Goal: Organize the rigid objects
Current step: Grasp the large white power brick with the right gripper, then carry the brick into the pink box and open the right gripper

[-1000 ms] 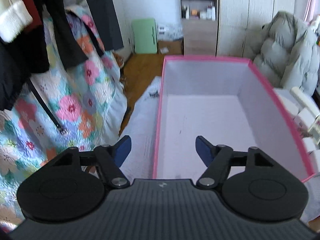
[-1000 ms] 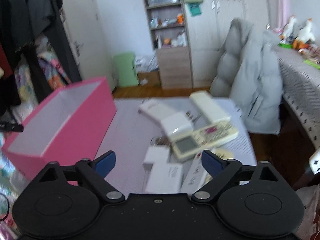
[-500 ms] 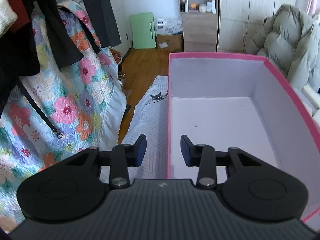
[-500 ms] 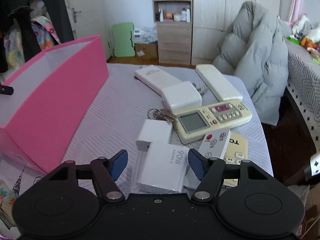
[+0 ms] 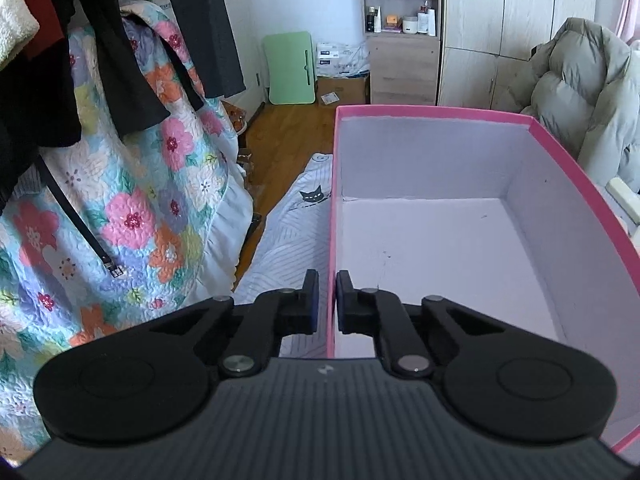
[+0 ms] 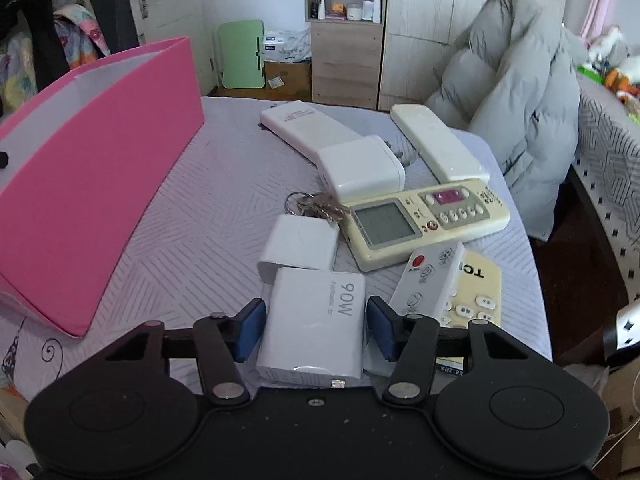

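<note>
My left tongs [image 5: 325,298] are closed down on the near left wall of the pink box [image 5: 560,148], one finger outside and one inside, pads pressed against the thin wall. The box interior shows only bare white lining. It sits on the left part of the counter [image 6: 192,240], which carries a grey patterned cover.

My right tongs [image 6: 316,328] stand partly open, straddling the white 90W charger [image 6: 316,320]. A narrow gap shows at each pad, so there is no firm grip. The charger lies flat at the near edge of the pile.

Just beyond it lies a smaller white adapter [image 6: 300,246], touching or nearly so. A bunch of keys [image 6: 316,204] lies behind that. To the right are a beige remote with a screen [image 6: 424,220] and a white remote with a red button [image 6: 428,280].
</note>
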The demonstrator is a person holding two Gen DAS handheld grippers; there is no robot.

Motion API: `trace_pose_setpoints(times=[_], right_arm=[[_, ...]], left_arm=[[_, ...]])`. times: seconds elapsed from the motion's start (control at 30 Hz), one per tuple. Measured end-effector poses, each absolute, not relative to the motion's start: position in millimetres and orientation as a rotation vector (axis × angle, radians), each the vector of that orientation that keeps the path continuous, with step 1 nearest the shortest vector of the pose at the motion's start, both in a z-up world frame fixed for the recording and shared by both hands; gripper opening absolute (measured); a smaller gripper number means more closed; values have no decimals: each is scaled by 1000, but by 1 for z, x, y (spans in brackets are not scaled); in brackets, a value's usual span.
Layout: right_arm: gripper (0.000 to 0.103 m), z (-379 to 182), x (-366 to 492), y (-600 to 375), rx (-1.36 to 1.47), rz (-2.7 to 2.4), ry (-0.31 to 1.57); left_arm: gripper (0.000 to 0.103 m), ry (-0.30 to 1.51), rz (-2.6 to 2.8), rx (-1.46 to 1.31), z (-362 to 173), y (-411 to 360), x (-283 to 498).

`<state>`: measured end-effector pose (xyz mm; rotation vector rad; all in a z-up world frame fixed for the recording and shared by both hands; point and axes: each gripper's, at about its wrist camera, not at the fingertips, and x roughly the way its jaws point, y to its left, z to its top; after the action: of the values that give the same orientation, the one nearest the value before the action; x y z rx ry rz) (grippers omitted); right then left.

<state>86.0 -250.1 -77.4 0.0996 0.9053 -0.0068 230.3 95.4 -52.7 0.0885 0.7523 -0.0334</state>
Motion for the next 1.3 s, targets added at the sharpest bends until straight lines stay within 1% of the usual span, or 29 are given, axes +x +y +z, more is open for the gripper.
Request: trace_pose_setpoints(times=[0.07, 0.1, 0.13, 0.47, 0.6, 0.73, 0.8, 0.9, 1.03, 1.13, 1.3], right_arm=[[59, -77, 86, -252, 126, -24, 893], [55, -75, 86, -254, 148, -30, 886], [55, -72, 85, -257, 185, -40, 877], [54, -43, 75, -255, 219, -20, 764], [54, -19, 75, -244, 225, 29, 692], [54, 19, 86, -225, 232, 152, 603], [54, 37, 99, -214, 269, 252, 598], [54, 55, 134, -193, 357, 435, 644], [54, 57, 190, -151, 406, 606, 758], [54, 42, 230, -122, 432, 608, 849], [54, 2, 277, -80, 419, 555, 1004]], left_arm=[[5, 747, -43, 75, -53, 97, 230], [4, 743, -46, 70, -53, 98, 230], [4, 739, -46, 66, -53, 98, 230], [3, 716, -55, 54, -53, 99, 228], [3, 711, -60, 58, -54, 100, 227], [2, 708, -69, 55, -54, 101, 226], [2, 703, -73, 56, -54, 102, 226], [2, 693, -81, 60, -55, 101, 225], [2, 690, -87, 60, -55, 100, 226], [2, 690, -88, 64, -55, 100, 225], [2, 681, -90, 64, -55, 101, 224]])
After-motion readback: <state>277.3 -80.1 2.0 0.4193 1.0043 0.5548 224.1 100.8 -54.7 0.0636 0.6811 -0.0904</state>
